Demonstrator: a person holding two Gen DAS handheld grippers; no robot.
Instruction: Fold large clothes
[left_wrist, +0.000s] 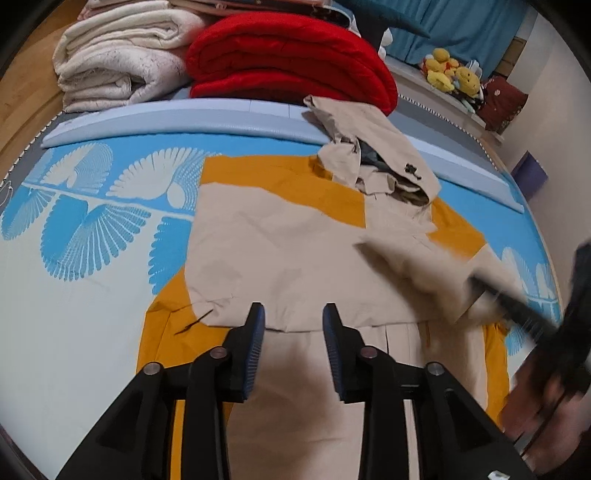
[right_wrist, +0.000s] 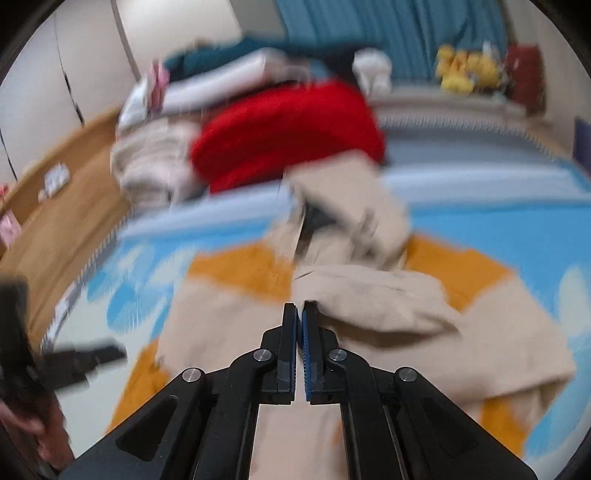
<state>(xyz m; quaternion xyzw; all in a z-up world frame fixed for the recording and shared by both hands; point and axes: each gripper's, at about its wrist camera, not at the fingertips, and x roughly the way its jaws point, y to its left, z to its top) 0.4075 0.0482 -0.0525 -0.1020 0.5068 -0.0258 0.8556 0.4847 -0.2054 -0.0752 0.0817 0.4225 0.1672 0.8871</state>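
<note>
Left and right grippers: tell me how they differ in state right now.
The left gripper has its jaws spread apart with nothing between them; the right gripper has its jaws pressed together. The left hovers over the flat body of the beige jacket; the right sits by its folded sleeve. Both have black arms and blue pads.

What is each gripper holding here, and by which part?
The left gripper is open and holds nothing. The right gripper is shut at a fold of the beige jacket; an actual pinch cannot be confirmed.

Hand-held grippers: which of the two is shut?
The right hand-held gripper: its fingers are pressed together over the beige jacket. The left hand-held gripper has a wide gap between its fingers.
</note>
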